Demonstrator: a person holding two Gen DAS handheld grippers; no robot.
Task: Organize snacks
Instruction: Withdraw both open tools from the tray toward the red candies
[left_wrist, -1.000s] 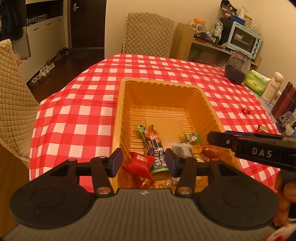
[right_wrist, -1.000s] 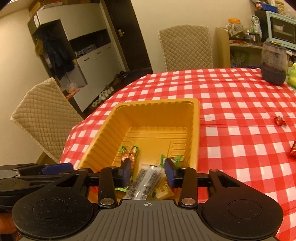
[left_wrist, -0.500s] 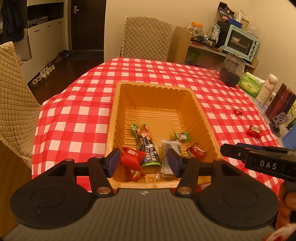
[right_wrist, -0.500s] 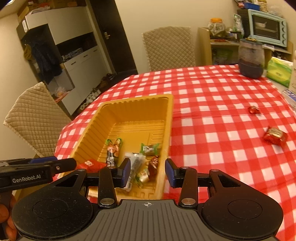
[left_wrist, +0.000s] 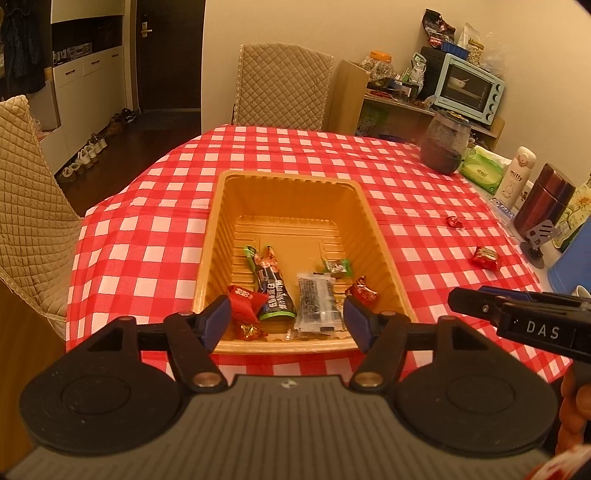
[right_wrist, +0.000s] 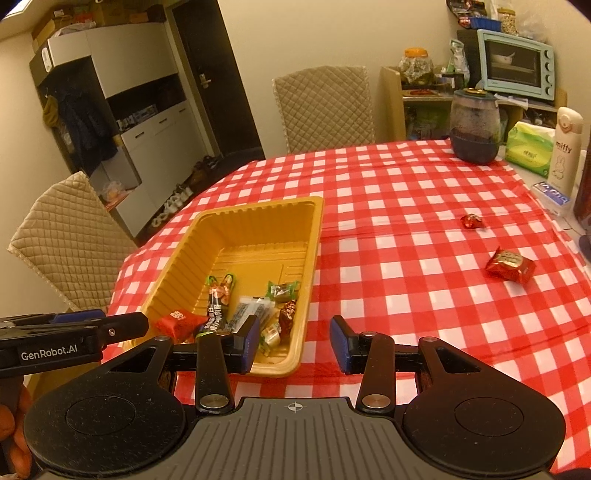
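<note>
Both grippers, the left gripper (left_wrist: 286, 317) opening and the right gripper (right_wrist: 293, 345) partly open, are empty above the yellow tray (left_wrist: 284, 177), so the two red candies (right_wrist: 509, 265) lying well apart on the checkered tablecloth (right_wrist: 388, 221) could be left unsorted or pushed away if approached carelessly.

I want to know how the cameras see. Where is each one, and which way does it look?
Left wrist: sits on the left gripper, looks down over its opening, empty fingers at the tray of snacks; the right gripper pokes in at right, with fingers of a hand.
Right wrist: sits on the right gripper, looks down past the tray's corner at the tablecloth; the left gripper pokes in at left.
Both share the tray, two red candies on the cloth, the jar and the oven.
</note>
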